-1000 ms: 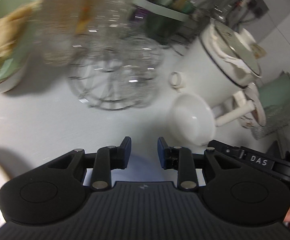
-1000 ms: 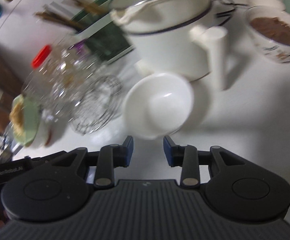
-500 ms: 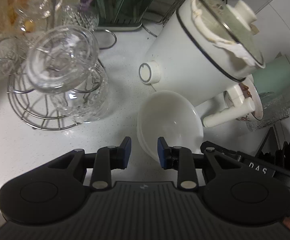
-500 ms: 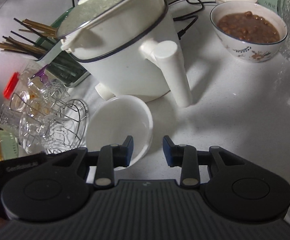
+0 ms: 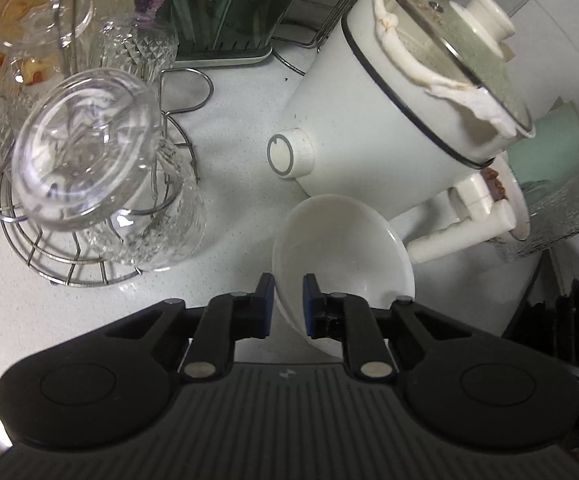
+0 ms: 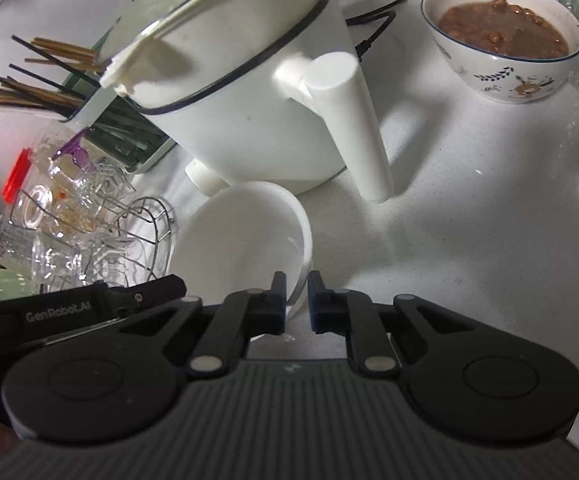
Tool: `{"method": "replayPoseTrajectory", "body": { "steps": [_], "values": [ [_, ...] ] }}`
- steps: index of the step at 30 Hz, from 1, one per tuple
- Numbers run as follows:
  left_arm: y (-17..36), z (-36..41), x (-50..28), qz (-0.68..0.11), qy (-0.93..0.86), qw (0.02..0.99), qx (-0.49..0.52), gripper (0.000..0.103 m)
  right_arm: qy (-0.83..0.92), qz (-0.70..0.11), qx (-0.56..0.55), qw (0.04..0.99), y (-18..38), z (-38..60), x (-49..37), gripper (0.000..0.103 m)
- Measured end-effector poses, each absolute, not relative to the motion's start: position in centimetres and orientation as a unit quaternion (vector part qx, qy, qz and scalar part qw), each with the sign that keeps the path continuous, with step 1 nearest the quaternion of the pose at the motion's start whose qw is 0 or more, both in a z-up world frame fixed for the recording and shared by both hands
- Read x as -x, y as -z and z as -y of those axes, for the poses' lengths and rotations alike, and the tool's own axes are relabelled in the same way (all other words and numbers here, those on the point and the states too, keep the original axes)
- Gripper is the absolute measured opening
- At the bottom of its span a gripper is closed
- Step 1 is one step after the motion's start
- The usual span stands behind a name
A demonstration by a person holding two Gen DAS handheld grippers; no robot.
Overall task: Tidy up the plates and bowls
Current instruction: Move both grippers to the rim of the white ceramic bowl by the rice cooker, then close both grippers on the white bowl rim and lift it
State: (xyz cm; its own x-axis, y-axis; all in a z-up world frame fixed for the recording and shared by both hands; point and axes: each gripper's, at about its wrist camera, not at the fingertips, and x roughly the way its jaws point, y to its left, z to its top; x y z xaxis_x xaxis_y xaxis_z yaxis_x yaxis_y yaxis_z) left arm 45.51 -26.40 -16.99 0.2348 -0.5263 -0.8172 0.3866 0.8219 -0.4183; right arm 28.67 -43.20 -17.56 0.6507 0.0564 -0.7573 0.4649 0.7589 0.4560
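The white bowl point(image 5: 345, 248) sits on the white table point(image 6: 489, 216), right up against the base of the white electric pot point(image 5: 369, 120), whose long handle point(image 6: 353, 128) slants down just beside the bowl's rim. Both grippers have hold of it: the left gripper point(image 5: 289, 306) is closed on the near rim, one pad inside the bowl and one outside, and the right gripper point(image 6: 297, 304) is pinched on the rim at the opposite side in the same way. On the bowl's other side from the pot handle stands a wire rack point(image 5: 69, 256) carrying upturned glass cups point(image 5: 85, 148). Behind the rack is a green holder point(image 6: 121, 128) with chopsticks point(image 6: 37, 80). Farther along the table, past the pot handle, a patterned bowl point(image 6: 505, 32) holds brown food.
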Motion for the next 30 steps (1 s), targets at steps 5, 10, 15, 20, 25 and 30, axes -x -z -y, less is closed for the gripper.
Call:
{"method": "replayPoseTrajectory", "body": {
  "steps": [5, 10, 15, 20, 25, 30],
  "values": [
    [15.7, 25.3, -43.7, -0.541, 0.297, 0.785, 0.054, 0.016, 0.117, -0.394, -0.336, 0.848, 17.0, 42.9, -27.1, 0.013],
    [14.5, 23.8, -41.1, -0.534, 0.296, 0.790, 0.060, 0.016, 0.109, -0.387, -0.338, 0.851, 16.1, 42.0, -24.6, 0.014],
    [13.1, 22.0, -38.0, -0.524, 0.296, 0.796, 0.061, 0.016, 0.103, -0.381, -0.336, 0.855, 14.9, 40.6, -22.0, 0.014],
    [11.9, 20.0, -35.1, -0.514, 0.292, 0.804, 0.065, 0.016, 0.090, -0.363, -0.325, 0.869, 13.6, 39.0, -19.3, 0.014],
    [10.2, 17.7, -32.1, -0.501, 0.282, 0.815, 0.073, 0.016, 0.070, -0.354, -0.323, 0.875, 12.5, 37.6, -17.4, 0.014],
    [9.1, 15.5, -29.9, -0.489, 0.269, 0.825, 0.086, 0.016, 0.045, -0.341, -0.315, 0.885, 11.2, 36.2, -15.9, 0.014]
  ]
}}
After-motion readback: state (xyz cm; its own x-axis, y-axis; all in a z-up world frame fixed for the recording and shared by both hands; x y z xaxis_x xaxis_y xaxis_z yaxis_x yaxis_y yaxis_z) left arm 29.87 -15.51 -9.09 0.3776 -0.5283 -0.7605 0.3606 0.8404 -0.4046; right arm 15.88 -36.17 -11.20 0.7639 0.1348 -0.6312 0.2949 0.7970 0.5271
